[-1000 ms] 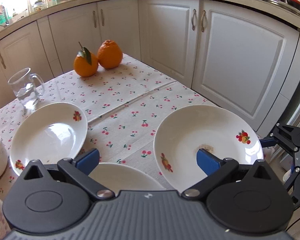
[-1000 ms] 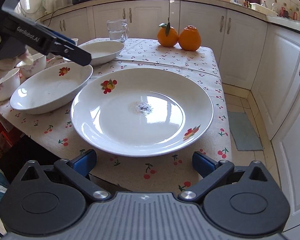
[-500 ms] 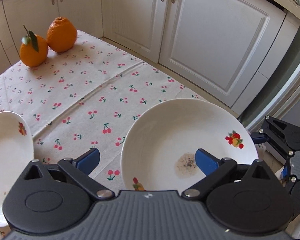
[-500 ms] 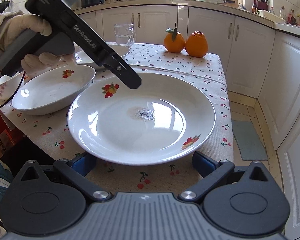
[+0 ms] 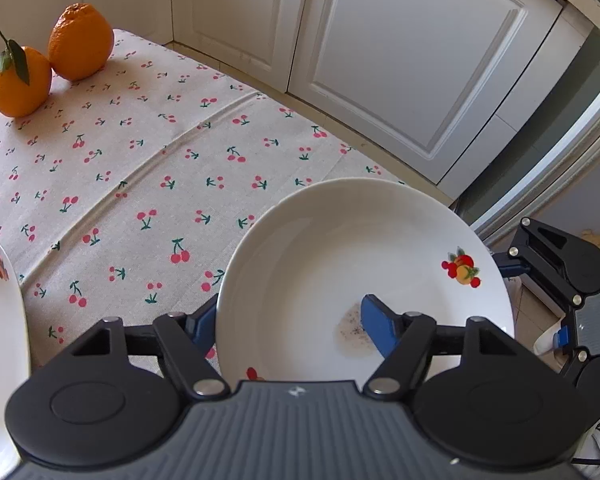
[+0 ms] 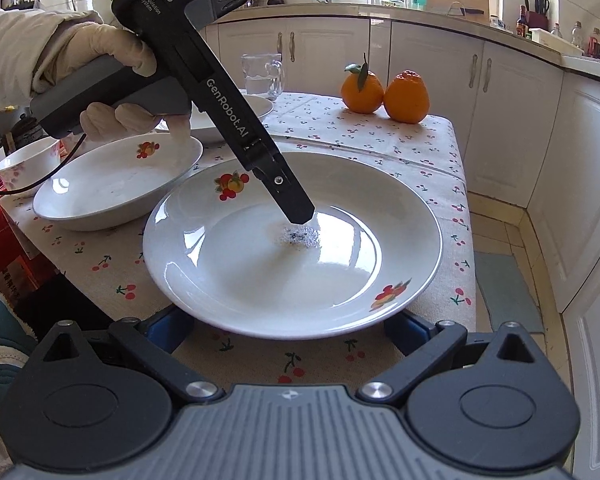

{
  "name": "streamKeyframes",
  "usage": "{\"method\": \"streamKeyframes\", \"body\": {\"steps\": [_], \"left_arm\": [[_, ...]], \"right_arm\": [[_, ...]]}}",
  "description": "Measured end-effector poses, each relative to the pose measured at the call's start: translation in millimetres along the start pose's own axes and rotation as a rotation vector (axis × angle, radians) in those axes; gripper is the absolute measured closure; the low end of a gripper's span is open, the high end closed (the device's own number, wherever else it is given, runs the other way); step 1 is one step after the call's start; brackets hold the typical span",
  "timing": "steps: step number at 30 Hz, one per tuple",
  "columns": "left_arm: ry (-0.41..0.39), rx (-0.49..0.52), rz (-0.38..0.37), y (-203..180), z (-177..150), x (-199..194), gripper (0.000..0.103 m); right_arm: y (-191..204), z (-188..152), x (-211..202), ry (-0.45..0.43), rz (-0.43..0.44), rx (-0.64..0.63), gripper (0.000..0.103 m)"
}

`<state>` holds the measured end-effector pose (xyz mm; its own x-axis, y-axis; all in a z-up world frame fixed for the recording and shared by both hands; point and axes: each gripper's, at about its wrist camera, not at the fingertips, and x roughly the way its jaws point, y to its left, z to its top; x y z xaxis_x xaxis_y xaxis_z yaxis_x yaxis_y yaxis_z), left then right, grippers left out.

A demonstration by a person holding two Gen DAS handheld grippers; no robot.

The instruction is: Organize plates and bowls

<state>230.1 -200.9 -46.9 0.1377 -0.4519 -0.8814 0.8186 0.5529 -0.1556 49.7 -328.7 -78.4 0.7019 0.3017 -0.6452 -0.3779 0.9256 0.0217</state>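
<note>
A large white plate with fruit prints (image 6: 332,264) lies at the table's near corner, with a dark speck patch in its middle; it also shows in the left wrist view (image 5: 340,264). My left gripper (image 5: 288,320) is open and straddles the plate's near rim: one finger lies outside the rim, the other over the plate's inside. In the right wrist view its finger tip hangs over the plate's centre. My right gripper (image 6: 288,328) is open, its fingers under the plate's near edge. A second white deep plate (image 6: 112,188) sits to the left.
Two oranges (image 6: 384,90) stand at the table's far corner. A glass mug (image 6: 262,76) and another plate (image 6: 236,114) are behind the left gripper. A small white bowl (image 6: 24,164) sits at the far left. White cabinets ring the table; the floor drops off on the right.
My left gripper has swung right and down onto the large plate, its fingers now either side of the rim. My right gripper has moved closer under the plate's near edge.
</note>
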Motion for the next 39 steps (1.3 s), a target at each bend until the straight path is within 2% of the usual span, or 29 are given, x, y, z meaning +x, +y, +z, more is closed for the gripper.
{"method": "streamKeyframes", "body": {"steps": [10, 22, 39], "left_arm": [[-0.008, -0.008, -0.003, 2, 5, -1, 0.032], [-0.067, -0.043, -0.007, 23, 40, 0, 0.032], [-0.089, -0.075, 0.015, 58, 72, 24, 0.032]], "right_arm": [[-1, 4, 2, 0.025, -0.006, -0.005, 0.001], [-29, 28, 19, 0.049, -0.003, -0.015, 0.001], [-60, 49, 52, 0.048, -0.011, -0.006, 0.001]]}}
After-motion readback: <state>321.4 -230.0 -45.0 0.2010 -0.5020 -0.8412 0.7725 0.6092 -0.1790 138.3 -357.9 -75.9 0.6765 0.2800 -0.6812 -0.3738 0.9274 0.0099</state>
